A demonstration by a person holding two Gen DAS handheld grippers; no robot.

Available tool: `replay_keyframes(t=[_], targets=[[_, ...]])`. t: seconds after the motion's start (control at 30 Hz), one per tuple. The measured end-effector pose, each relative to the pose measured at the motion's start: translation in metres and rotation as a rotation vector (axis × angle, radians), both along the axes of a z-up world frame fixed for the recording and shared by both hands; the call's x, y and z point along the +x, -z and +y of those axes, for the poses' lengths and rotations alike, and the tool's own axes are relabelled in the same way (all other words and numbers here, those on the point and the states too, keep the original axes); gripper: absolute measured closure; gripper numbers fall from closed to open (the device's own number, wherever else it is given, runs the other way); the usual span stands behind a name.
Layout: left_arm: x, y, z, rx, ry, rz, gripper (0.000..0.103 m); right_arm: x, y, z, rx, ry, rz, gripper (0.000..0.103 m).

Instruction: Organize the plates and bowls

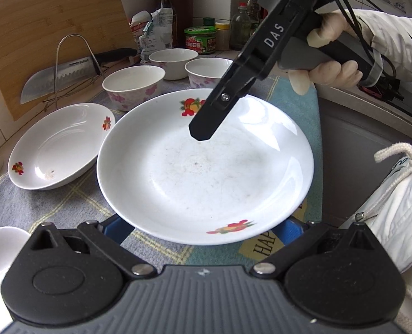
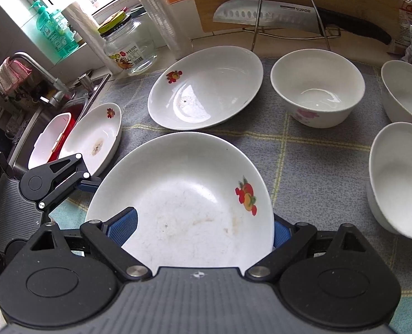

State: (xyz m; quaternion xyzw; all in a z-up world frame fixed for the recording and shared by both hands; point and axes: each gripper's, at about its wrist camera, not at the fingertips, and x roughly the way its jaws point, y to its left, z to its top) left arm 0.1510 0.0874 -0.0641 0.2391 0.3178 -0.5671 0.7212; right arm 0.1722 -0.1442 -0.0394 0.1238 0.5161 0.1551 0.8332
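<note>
A large white plate [image 1: 206, 167] with fruit prints is carried between both grippers above the checked cloth [image 2: 317, 150]. My left gripper [image 1: 204, 229] grips its near rim, with both blue pads partly hidden under the edge. The right gripper [image 2: 203, 228] is clamped on the opposite rim: its left pad [image 2: 122, 222] lies over the plate's inside and the right pad sits behind the edge. One right finger [image 1: 206, 122] reaches over the plate in the left wrist view. A deep plate [image 2: 206, 89], a stained smaller plate [image 2: 94, 136] and three bowls [image 2: 317, 89] [image 2: 406, 94] [image 2: 397, 178] stand on the cloth.
A knife [image 2: 261, 14] rests in a wire rack in front of a wooden cutting board [image 1: 52, 27]. Jars and bottles [image 1: 200, 39] line the back wall. A sink [image 2: 52, 117] with a tap lies beyond the smaller plate. A person's gloved hand [image 1: 331, 69] holds the right gripper.
</note>
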Motion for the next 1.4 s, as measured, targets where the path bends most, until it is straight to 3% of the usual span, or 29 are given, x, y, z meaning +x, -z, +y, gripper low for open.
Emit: replay_keyframes(t=[0.8,1.4], targets=[[0.014,-0.017,0.123,0.012,-0.233,-0.033,0.001,0.061,-0.005,0.142,0.003,-0.221,-0.050,0.005],[0.040,-0.008,0.177,0.002,-0.301,-0.020,0.001,0.099,0.004,0.209,-0.038,-0.293,-0.048,0.005]])
